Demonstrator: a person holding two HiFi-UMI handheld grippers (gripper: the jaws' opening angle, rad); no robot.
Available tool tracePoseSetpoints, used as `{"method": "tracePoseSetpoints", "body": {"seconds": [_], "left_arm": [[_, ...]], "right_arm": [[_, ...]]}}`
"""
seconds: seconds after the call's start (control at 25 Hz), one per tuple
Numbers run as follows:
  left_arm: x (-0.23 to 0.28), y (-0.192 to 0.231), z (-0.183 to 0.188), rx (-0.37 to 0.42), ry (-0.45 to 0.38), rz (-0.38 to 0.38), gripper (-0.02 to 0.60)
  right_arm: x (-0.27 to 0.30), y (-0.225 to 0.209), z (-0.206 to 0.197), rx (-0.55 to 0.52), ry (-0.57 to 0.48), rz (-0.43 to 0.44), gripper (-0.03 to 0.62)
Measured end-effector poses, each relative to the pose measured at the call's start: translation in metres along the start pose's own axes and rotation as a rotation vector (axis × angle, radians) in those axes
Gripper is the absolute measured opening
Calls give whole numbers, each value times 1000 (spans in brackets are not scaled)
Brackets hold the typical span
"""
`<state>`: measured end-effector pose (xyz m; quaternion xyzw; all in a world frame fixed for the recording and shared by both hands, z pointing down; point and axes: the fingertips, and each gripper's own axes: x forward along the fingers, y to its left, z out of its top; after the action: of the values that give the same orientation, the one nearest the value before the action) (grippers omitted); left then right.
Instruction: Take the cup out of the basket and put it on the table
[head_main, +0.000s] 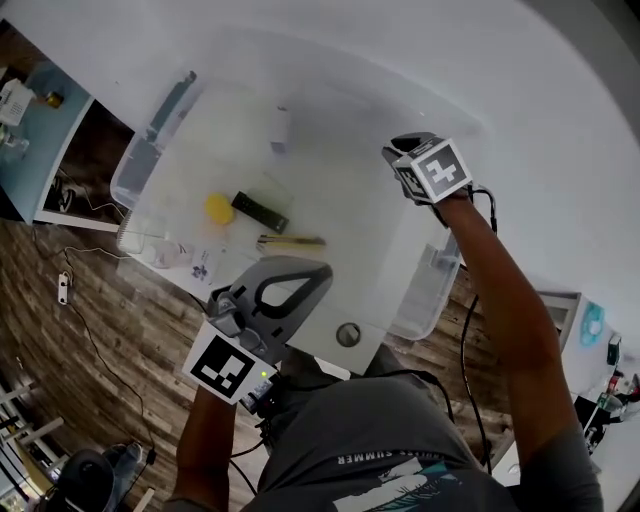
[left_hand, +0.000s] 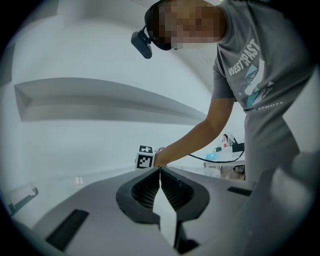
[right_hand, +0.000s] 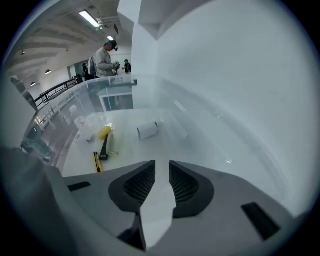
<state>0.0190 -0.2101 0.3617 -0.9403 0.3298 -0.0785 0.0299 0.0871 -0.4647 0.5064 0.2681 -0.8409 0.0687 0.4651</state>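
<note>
1. Your left claw (left_hand: 160, 172) is shut tight and holds nothing. It waits close to your body, by the near side of the basket (head_main: 130, 170).
2. Look into the basket from the left. First come some small pale bits that are hard to make out. Then come a yellow thing (head_main: 219, 208), a black bar (head_main: 259, 212) and a yellow and black tool (head_main: 292, 241).
3. The cup (right_hand: 147, 130) is white. It lies on its side at the far end of the basket, apart from the other things.
4. Your right claw (right_hand: 162, 167) is open a little and empty. It hangs over the right side of the basket and points down toward the cup, but it is not close yet.
5. I think you are at the reaching step. Next, go down to the cup, put one jaw on each side and squeeze softly. Then lift it out to the table (head_main: 560, 150).
6. Some things are hard to see. The cup is white on white, so I cannot tell which end is open. The basket walls are see-through, so mind the rim.
</note>
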Motion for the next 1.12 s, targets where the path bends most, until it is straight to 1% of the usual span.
{"method": "tracePoseSetpoints", "body": {"seconds": [0.08,0.28,0.36,0.48,0.6,0.76,0.8,0.88,1.0,1.12], "left_arm": [[-2,0,0,-12,-15,10,15],[-8,-1,1,-28,-36,32,15],[-11,-1,1,-33,-45,41,15],[-14,-1,5,-35,-63,57,15],[-17,0,8,-35,-74,72,15],[-21,2,11,-27,-86,89,15],[-22,3,12,-24,-87,93,15],[-24,4,12,-18,-86,100,15],[-29,5,13,-7,-81,108,15],[-33,7,18,11,-82,111,15]], "right_arm": [[18,1,-12,-5,88,13,106],[58,4,-61,19,294,55,127],[70,6,-76,10,350,62,129],[86,3,-91,-15,413,45,129],[98,-3,-103,-27,463,35,129],[112,-3,-123,-50,532,46,127],[114,-3,-126,-60,548,47,112],[116,-3,-131,-84,570,57,37],[116,4,-128,-102,565,90,29],[109,8,-114,-109,522,95,29]]}}
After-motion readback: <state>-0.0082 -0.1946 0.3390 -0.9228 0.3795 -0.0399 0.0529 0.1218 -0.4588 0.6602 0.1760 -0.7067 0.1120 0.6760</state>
